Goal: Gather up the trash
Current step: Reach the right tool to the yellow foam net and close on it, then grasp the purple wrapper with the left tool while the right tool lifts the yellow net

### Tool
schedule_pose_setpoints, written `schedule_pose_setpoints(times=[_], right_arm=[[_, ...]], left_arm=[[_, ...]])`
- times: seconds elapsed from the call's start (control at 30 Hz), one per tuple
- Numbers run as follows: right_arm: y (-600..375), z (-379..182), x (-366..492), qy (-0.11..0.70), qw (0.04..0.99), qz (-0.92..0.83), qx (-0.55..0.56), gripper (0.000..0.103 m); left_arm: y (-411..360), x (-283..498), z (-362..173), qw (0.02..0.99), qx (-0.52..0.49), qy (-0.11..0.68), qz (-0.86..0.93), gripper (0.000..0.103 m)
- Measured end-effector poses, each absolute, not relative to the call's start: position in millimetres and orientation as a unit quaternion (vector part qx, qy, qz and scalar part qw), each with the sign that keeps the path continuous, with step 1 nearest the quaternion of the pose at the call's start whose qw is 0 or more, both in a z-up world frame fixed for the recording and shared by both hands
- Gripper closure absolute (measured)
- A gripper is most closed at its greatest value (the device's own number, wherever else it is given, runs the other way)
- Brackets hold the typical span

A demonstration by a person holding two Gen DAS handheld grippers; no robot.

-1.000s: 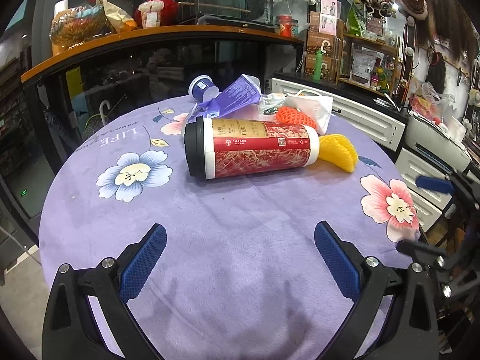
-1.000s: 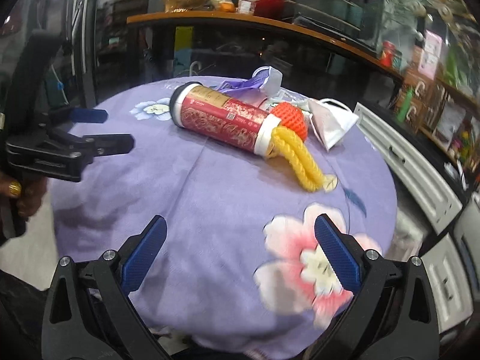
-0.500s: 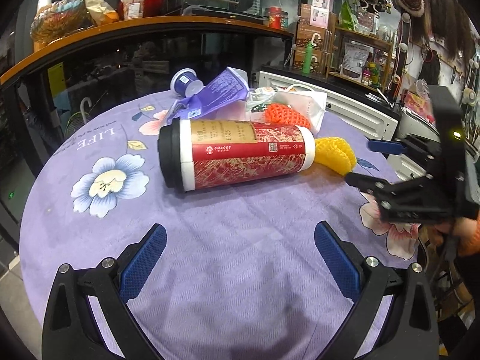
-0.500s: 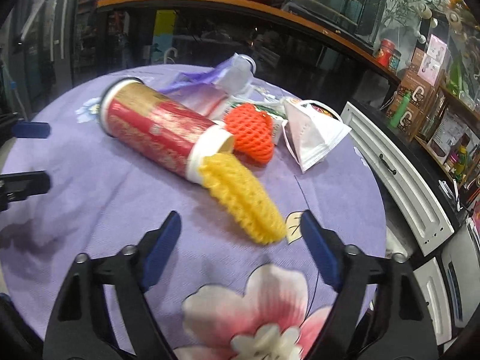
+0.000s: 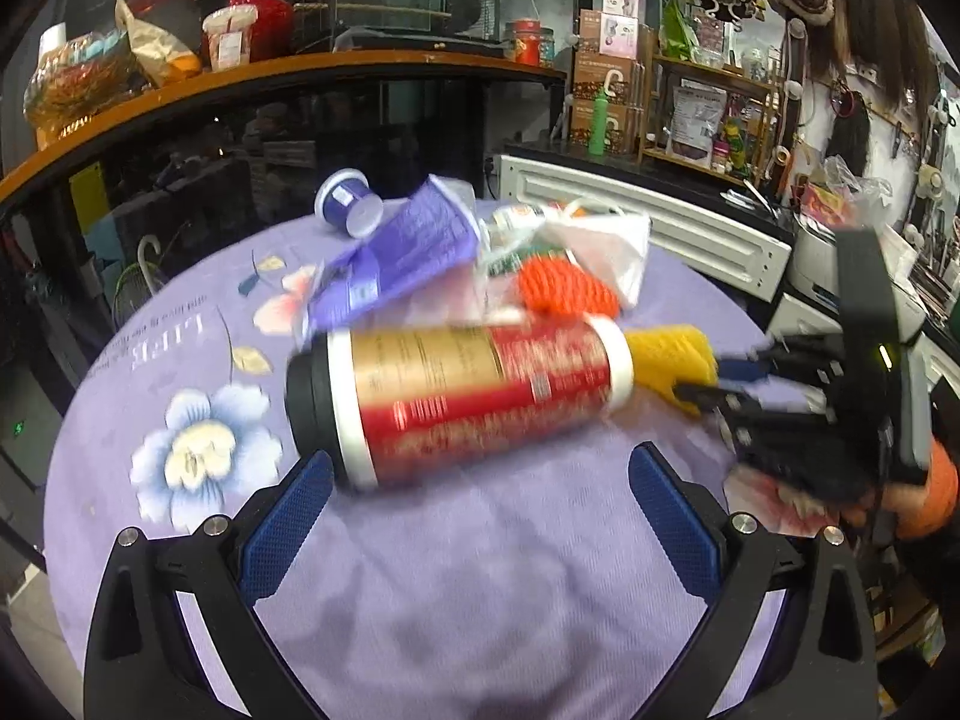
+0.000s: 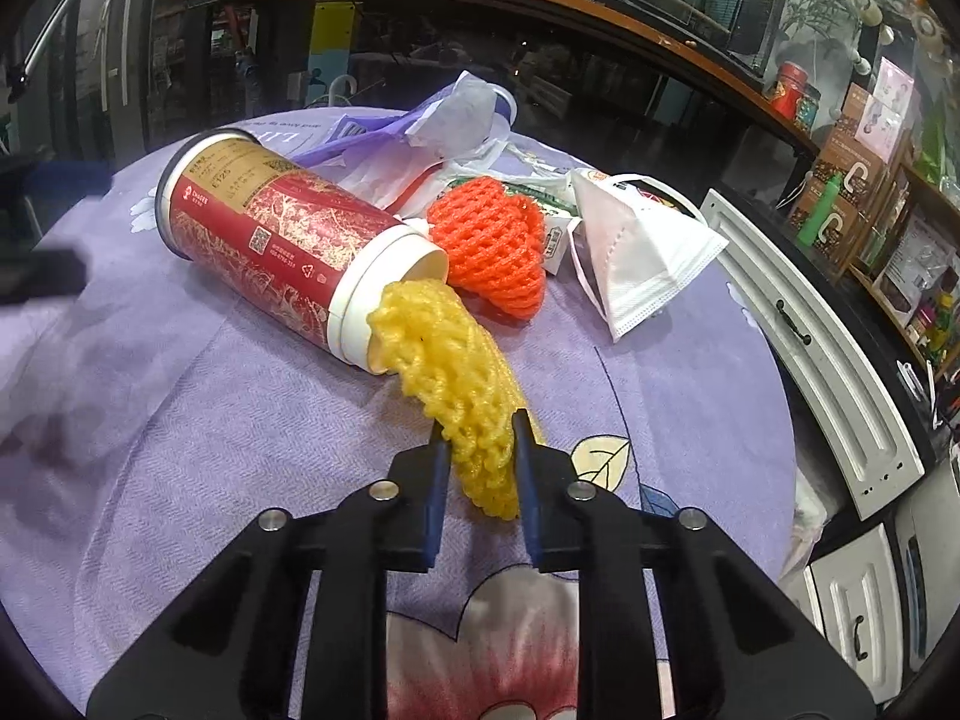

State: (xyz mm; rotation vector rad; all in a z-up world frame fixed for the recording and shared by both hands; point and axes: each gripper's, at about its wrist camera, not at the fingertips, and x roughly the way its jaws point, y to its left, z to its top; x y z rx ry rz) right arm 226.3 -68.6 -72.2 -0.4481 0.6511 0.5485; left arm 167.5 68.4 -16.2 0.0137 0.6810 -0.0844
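A red and gold cup (image 5: pixel 468 402) (image 6: pixel 276 246) lies on its side on the purple floral tablecloth (image 5: pixel 456 588). A yellow foam net (image 6: pixel 456 390) sticks out of its open end; it also shows in the left wrist view (image 5: pixel 672 354). My right gripper (image 6: pixel 477 444) is shut on the net's free end. My left gripper (image 5: pixel 474 516) is open and empty, just in front of the cup. Behind the cup lie an orange foam net (image 6: pixel 492 246), a white face mask (image 6: pixel 642 252), a purple wrapper (image 5: pixel 396 264) and a small blue cup (image 5: pixel 348 210).
The round table's edge (image 6: pixel 774 372) drops off to the right towards white drawers (image 6: pixel 822 348). A dark counter with an orange top (image 5: pixel 240 78) stands behind the table. Shelves with boxes (image 5: pixel 606 90) fill the back right.
My right gripper moved forward and closed on the yellow net. My left gripper moved closer to the cup, which now sits between its open fingers' line.
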Motion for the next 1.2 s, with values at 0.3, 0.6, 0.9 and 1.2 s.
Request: schedule_pose_setpoints(times=[0.3, 0.6, 0.9, 1.2], right_arm=[[-80.4, -58.4, 211.6, 0.299, 0.895, 0.266, -0.197, 0.084], [-94.1, -58.2, 208.4, 0.303, 0.900, 0.265, -0.168, 0.084], [-102.1, -60.2, 208.7, 0.305, 0.902, 0.265, -0.148, 0.084], [-110.6, -55.1, 197.1, 0.293, 0.910, 0.265, -0.129, 0.084]], left_arm=[[64.0, 254.9, 21.6, 0.941, 0.017, 0.339, 0.002, 0.005], [43.9, 341.2, 0.4, 0.911, 0.044, 0.408, 0.041, 0.026], [51.2, 361.0, -13.3, 0.900, 0.043, 0.428, 0.069, 0.071], [66.7, 324.9, 26.3, 0.930, 0.000, 0.361, 0.063, 0.090]])
